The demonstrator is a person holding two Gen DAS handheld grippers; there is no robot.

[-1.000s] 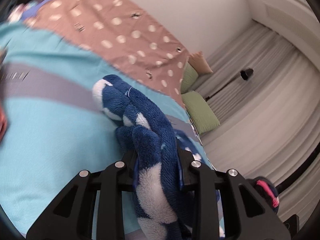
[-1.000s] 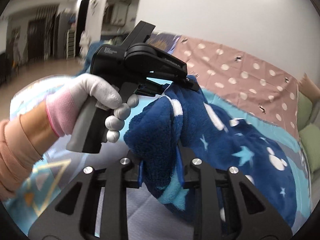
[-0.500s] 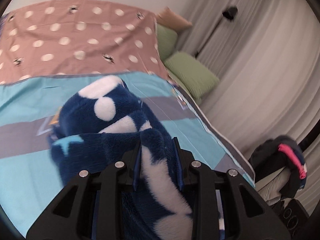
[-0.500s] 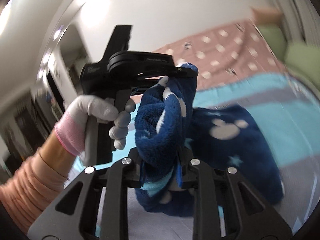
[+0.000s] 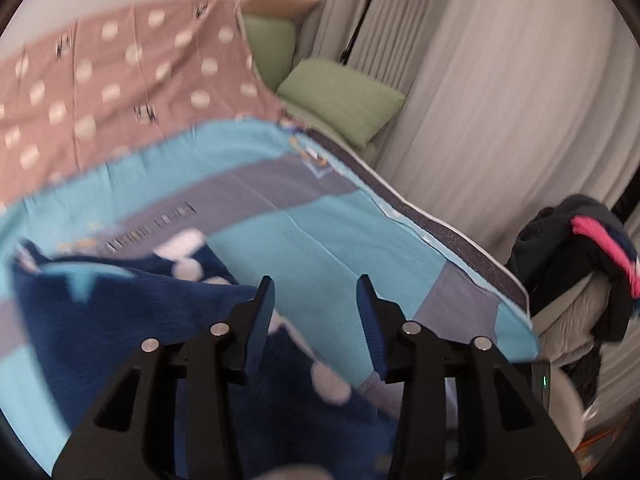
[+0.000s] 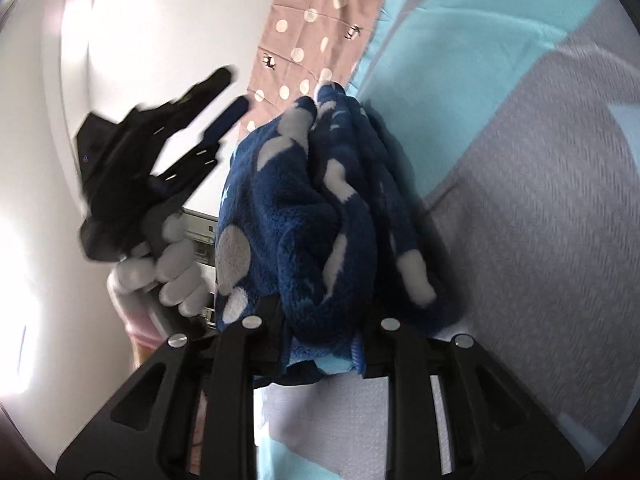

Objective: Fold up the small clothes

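On the bed [image 5: 328, 240], your left gripper [image 5: 316, 300] has its jaws opening, nothing between them. Your right gripper [image 6: 320, 320] pinches the fleece [image 6: 304, 208].

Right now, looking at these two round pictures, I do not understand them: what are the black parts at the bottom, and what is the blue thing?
No robot here: a person holds one hand-tool gripper in each hand, each with a wide-angle camera looking along its two black fingers. In the left tool's picture, the left gripper is opening, with nothing between its fingers; the dark blue fleece garment lies beside it on the turquoise and grey bedspread. In the right tool's picture, the right gripper is closed on a bunch of that garment. The gloved hand there holds the left tool. Green pillows lie farther away.
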